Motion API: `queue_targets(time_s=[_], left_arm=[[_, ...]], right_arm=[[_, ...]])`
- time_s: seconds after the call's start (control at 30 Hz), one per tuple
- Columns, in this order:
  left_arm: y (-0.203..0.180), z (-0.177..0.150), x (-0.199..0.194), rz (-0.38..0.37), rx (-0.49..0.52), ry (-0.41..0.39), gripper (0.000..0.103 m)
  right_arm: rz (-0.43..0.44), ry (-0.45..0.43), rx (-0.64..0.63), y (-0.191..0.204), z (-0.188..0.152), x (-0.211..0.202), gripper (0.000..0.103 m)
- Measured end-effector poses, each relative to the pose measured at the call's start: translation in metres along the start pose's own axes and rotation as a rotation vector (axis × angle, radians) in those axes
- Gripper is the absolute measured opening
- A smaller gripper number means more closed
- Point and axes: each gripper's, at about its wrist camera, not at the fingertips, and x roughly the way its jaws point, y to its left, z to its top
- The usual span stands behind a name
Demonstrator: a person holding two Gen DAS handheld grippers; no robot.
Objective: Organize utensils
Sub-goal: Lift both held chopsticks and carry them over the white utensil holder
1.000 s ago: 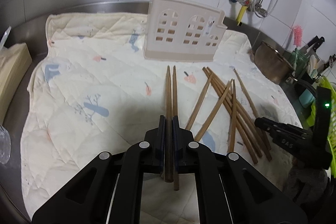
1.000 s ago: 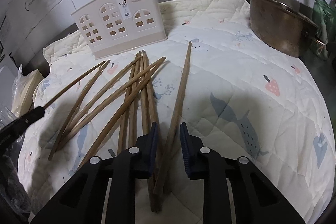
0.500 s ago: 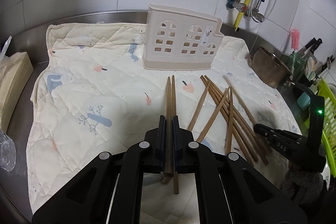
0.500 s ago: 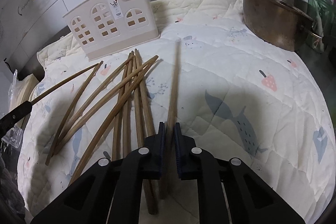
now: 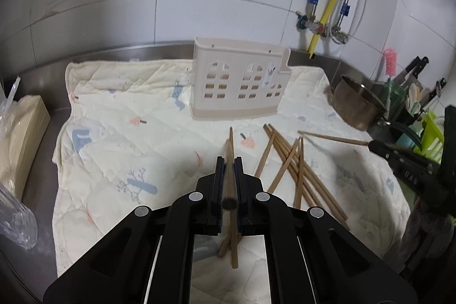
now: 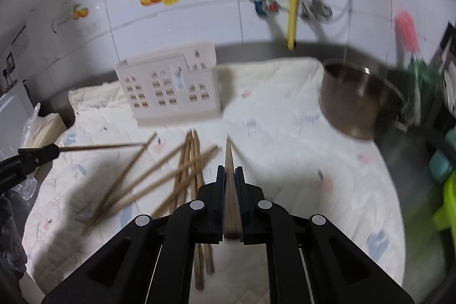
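My left gripper [image 5: 228, 161] is shut on a wooden chopstick [image 5: 228, 175] and holds it lifted above the quilted mat [image 5: 114, 138]; a second chopstick [image 5: 232, 232] lies on the mat under it. My right gripper [image 6: 229, 170] is shut on another chopstick [image 6: 230, 184], also lifted. Several loose chopsticks [image 5: 290, 170] lie in a crossed pile on the mat, which also shows in the right wrist view [image 6: 182, 175]. The beige house-shaped utensil holder [image 5: 239, 84] stands upright at the back of the mat, ahead of both grippers [image 6: 171, 87].
A steel pot [image 5: 359, 104] sits at the mat's right edge [image 6: 359, 99]. A knife and utensil rack [image 5: 410, 93] and a green basket [image 5: 433, 136] stand far right. A paper stack [image 5: 20, 138] and plastic wrap [image 5: 14, 221] lie left. A tiled wall with pipes [image 5: 336, 7] is behind.
My right gripper closed on a chopstick and lifted it off the mat. My left gripper raised its chopstick and tipped up toward the holder; one chopstick stayed on the mat.
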Motion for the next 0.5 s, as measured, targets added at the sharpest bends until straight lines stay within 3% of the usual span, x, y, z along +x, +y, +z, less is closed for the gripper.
queue_targets(time_s=[0.3, 0.5], left_arm=[[-0.005, 0.042, -0.015, -0.004, 0.046, -0.038, 0.005], [-0.016, 0.072, -0.028, -0.022, 0.080, -0.075, 0.005]], right_arm=[[0.035, -0.040, -0.211, 0.019, 0.067, -0.011, 0.007], [0.080, -0.038, -0.255, 0.025, 0.105, -0.018, 0.007]])
